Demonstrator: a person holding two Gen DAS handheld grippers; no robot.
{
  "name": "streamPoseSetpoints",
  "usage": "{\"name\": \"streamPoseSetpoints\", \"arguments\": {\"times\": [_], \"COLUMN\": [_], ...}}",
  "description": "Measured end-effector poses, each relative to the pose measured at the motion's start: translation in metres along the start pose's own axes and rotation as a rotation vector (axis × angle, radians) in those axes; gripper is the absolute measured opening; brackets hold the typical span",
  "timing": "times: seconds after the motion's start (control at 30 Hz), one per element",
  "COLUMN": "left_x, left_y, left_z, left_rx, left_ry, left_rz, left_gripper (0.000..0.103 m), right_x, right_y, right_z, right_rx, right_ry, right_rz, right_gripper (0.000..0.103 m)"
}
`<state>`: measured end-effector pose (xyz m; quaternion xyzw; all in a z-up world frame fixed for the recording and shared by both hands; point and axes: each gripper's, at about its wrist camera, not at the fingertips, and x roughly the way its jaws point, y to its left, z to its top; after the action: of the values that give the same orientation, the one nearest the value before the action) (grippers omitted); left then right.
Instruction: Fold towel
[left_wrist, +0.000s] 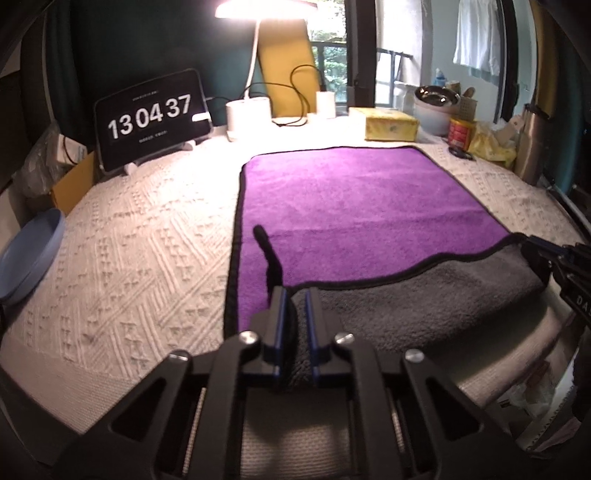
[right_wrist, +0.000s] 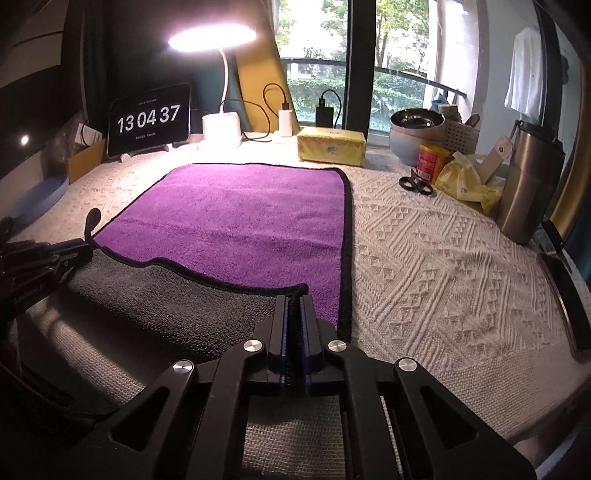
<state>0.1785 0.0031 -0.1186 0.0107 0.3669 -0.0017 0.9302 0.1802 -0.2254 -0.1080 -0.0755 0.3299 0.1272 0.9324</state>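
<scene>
Fold in progress: the left gripper (left_wrist: 295, 295) and right gripper (right_wrist: 294, 301) each pinch a near corner of the purple towel (left_wrist: 351, 199), lifting its grey underside while the rest lies flat on the white knitted cloth (left_wrist: 140, 240). Judged risk: uneven travel toward 12 o'clock would skew the edges, and a weak pinch could drop a corner. The yellow tissue pack (right_wrist: 332, 147) and lamp base (right_wrist: 221, 127) at 12 o'clock crowd the far edge; scissors (right_wrist: 416, 184) lie at 2 o'clock.

A desk lamp (right_wrist: 211, 38) glares overhead, blown out to white, with daylight through the window (right_wrist: 321, 55); corners fall dark, fisheye bends edges, and near foreground blurs slightly
</scene>
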Motion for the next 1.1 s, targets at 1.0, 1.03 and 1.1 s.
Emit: {"name": "streamPoseSetpoints", "arguments": {"times": [1.0,1.03,1.1], "left_x": [0.006,0.006,0.003], "left_y": [0.035,0.037,0.037], "left_z": [0.018,0.018,0.016], "left_rx": [-0.145,-0.147,-0.141], "left_ry": [0.07,0.07,0.059], "left_rz": [-0.053,-0.046,-0.036], "left_gripper": [0.011,0.012,0.019], "right_x": [-0.018,-0.017,-0.017], "right_y": [-0.009,-0.009,-0.009], "right_z": [0.041,0.04,0.038], "right_rx": [0.008,0.01,0.012], "right_ry": [-0.128,-0.126,-0.122], "right_rz": [0.012,0.013,0.014], "right_gripper": [0.007,0.007,0.007]}}
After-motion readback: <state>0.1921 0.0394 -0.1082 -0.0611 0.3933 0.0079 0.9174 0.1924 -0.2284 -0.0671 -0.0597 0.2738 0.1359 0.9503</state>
